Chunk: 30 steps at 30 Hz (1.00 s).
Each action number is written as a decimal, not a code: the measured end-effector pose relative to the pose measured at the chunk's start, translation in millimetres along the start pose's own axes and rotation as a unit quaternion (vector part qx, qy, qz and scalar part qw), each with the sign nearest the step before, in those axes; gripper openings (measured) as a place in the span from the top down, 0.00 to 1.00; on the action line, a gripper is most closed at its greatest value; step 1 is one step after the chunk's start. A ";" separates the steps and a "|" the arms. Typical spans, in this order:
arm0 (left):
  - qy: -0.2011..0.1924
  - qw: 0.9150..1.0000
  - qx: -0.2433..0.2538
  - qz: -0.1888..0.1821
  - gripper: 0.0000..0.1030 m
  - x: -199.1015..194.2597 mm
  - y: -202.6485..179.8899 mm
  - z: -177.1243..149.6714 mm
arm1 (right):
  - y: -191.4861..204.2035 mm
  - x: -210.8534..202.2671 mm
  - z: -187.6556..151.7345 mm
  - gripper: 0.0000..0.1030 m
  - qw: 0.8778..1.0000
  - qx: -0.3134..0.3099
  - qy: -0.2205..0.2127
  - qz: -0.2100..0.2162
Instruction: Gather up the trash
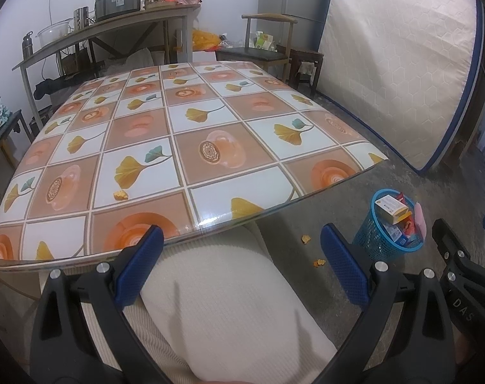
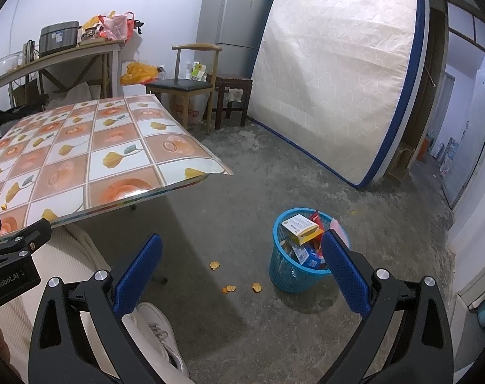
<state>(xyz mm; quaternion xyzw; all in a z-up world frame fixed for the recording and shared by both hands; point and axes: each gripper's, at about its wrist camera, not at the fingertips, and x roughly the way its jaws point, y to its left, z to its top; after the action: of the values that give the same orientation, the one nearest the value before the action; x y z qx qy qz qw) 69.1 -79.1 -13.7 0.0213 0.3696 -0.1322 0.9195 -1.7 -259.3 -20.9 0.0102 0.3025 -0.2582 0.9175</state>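
Observation:
A small orange peel scrap (image 1: 121, 195) lies on the patterned tablecloth (image 1: 210, 121) near the table's front left; the same peel scrap (image 2: 4, 206) shows at the left edge of the right wrist view. A blue mesh bin (image 2: 298, 256) on the floor holds a yellow-white carton (image 2: 301, 228) and wrappers; the bin (image 1: 391, 227) also shows right of the table. Three peel bits (image 2: 215, 265) (image 2: 229, 289) (image 2: 256, 286) lie on the floor left of the bin. My left gripper (image 1: 242, 249) hangs open over a person's lap, empty. My right gripper (image 2: 242, 252) stands open above the floor, empty.
A person's cream trousers (image 1: 229, 313) and white shoe (image 2: 160, 329) fill the foreground. A mattress (image 2: 335, 73) leans on the right wall, beside a fridge (image 2: 232, 12), a wooden chair (image 2: 184, 86) and a stool (image 2: 231, 96). A cluttered shelf table (image 1: 108, 28) stands at the back.

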 end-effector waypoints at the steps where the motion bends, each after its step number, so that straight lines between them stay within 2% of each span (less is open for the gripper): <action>1: 0.000 1.000 0.000 0.000 0.08 0.0 0.0 0.0 | 0.1 0.1 0.1 0.06 1.000 0.000 0.000 0.000; 30: 0.004 1.000 0.000 -0.001 0.08 0.1 -1.6 -3.7 | 1.9 2.2 -2.1 0.06 1.000 0.000 0.002 0.000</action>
<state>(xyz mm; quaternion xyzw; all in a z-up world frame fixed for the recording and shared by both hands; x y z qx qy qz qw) 66.3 -80.1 -16.4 0.0212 0.3730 -0.1333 0.9179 -0.4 -258.2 -24.1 0.0103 0.3046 -0.2582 0.9168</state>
